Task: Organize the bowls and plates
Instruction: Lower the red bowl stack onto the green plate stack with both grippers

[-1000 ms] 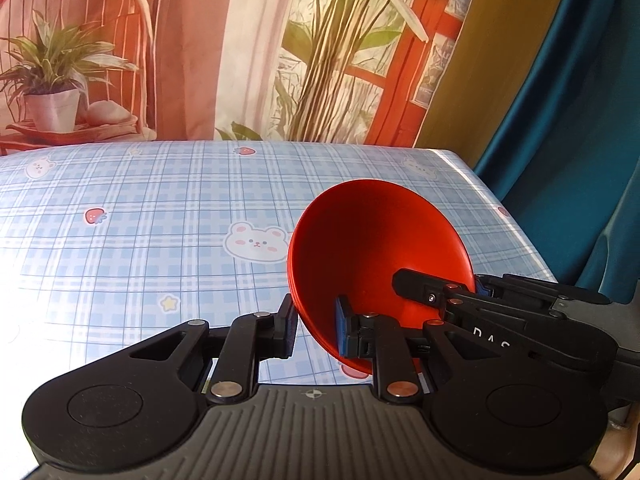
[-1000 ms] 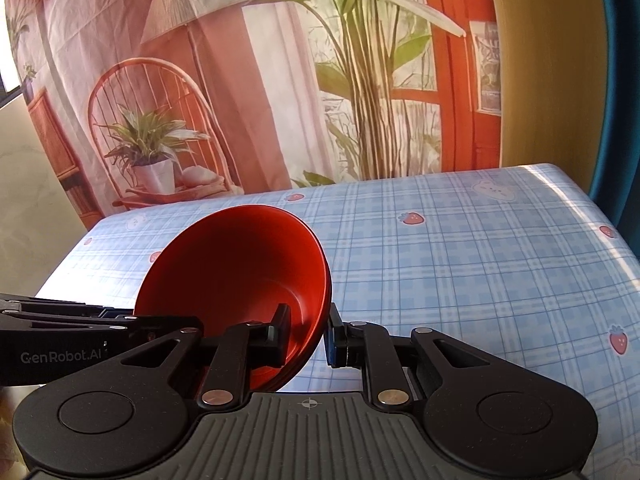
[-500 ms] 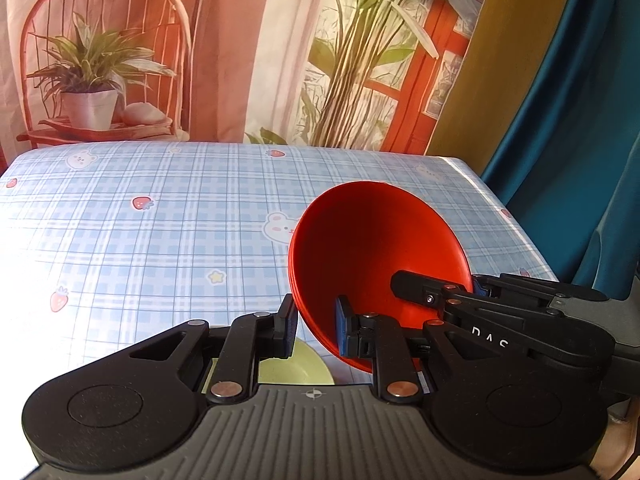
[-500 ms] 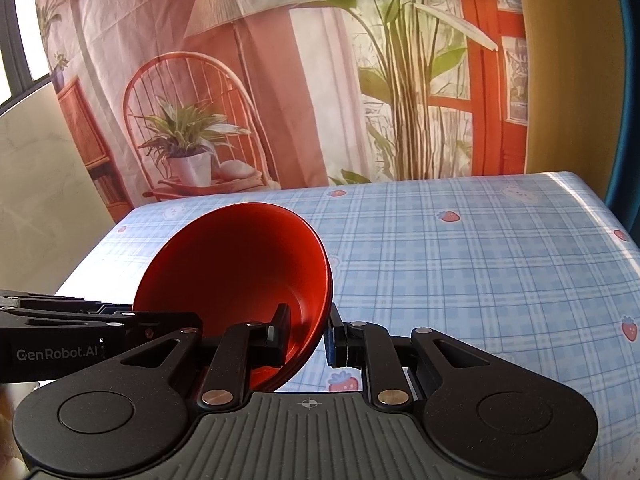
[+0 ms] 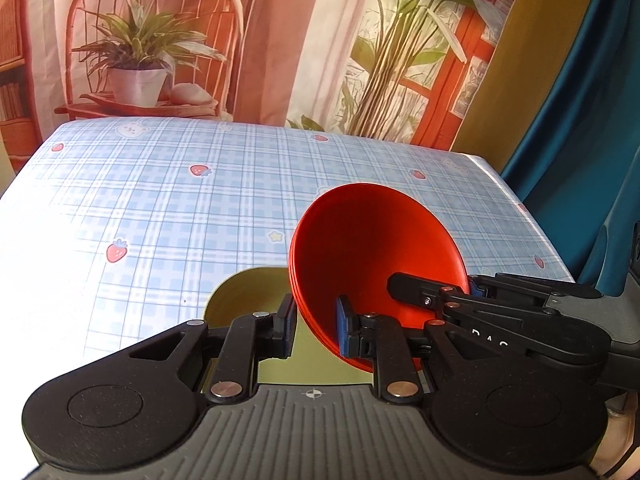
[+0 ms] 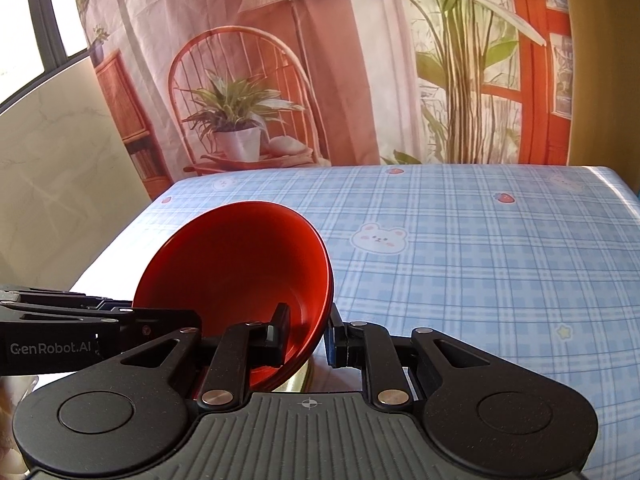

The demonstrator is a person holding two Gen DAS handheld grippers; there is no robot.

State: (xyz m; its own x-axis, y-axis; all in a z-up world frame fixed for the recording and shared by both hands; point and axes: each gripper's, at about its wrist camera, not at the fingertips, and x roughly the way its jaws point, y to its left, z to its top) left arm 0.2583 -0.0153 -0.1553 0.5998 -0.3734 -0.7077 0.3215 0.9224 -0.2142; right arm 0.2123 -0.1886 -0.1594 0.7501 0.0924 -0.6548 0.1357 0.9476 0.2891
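A red bowl (image 5: 376, 256) is held tilted in the air between both grippers. My left gripper (image 5: 316, 326) is shut on its near left rim. My right gripper (image 6: 306, 330) is shut on the opposite rim, and it also shows in the left wrist view (image 5: 452, 300). The bowl fills the lower left of the right wrist view (image 6: 240, 268), where the left gripper (image 6: 132, 320) reaches in from the left. A yellow-green plate (image 5: 248, 292) lies on the table right under the bowl, mostly hidden by the gripper; a sliver of it shows in the right wrist view (image 6: 298, 378).
The table carries a blue checked cloth (image 6: 480, 264) with bears and strawberries. A printed backdrop (image 5: 280, 40) hangs behind the far edge. A teal curtain (image 5: 580, 100) hangs past the table's right edge.
Both grippers have moved back toward the near edge with the bowl. The yellow-green plate has come into view under the bowl.
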